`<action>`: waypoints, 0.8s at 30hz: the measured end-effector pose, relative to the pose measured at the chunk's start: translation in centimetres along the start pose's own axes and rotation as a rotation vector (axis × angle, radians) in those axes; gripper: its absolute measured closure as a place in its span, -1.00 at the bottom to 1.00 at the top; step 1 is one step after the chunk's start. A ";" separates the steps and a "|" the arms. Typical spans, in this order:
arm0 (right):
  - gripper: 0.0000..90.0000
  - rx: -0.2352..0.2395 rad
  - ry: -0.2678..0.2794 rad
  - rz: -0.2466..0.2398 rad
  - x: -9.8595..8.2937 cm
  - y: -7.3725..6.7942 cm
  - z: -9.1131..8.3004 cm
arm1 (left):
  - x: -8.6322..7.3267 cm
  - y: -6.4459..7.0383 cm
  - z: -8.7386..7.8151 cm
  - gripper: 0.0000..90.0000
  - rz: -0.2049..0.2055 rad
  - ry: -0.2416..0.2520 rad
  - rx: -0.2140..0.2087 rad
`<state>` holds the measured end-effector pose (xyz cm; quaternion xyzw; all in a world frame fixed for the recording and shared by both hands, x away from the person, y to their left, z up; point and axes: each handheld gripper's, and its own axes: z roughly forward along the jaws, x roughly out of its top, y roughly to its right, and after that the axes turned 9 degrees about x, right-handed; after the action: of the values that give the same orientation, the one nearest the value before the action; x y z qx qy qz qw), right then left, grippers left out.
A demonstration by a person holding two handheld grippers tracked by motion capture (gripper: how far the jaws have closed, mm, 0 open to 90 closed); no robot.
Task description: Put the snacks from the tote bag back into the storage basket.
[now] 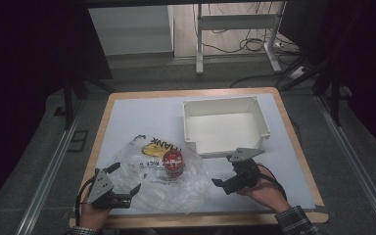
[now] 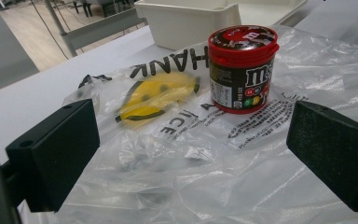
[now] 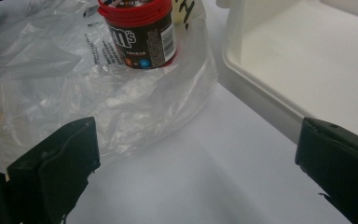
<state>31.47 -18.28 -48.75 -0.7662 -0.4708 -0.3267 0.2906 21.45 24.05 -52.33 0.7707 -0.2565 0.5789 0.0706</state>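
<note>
Both spread jaws flank bag [image 1: 161,181], candy tub [image 1: 173,163] between.

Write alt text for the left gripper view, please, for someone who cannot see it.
A small candy tub with a red lid stands upright on a crumpled clear plastic bag printed with a yellow smiley face, on a white table. The left gripper has its two black jaws wide apart in the foreground, and a white bin sits behind.

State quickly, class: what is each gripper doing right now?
Left gripper: jaws open, holding nothing, over the plastic bag.
Right gripper: jaws open, holding nothing.
</note>
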 end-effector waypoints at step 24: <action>-0.94 0.031 -0.098 -0.012 2.4 -0.4 2.5 | 0.0 0.0 0.0 -0.95 0.001 -0.002 0.000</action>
<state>32.52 -15.02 -48.39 -0.7739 -0.4941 -0.2831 0.2771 21.46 24.01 -52.36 0.7712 -0.2569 0.5782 0.0700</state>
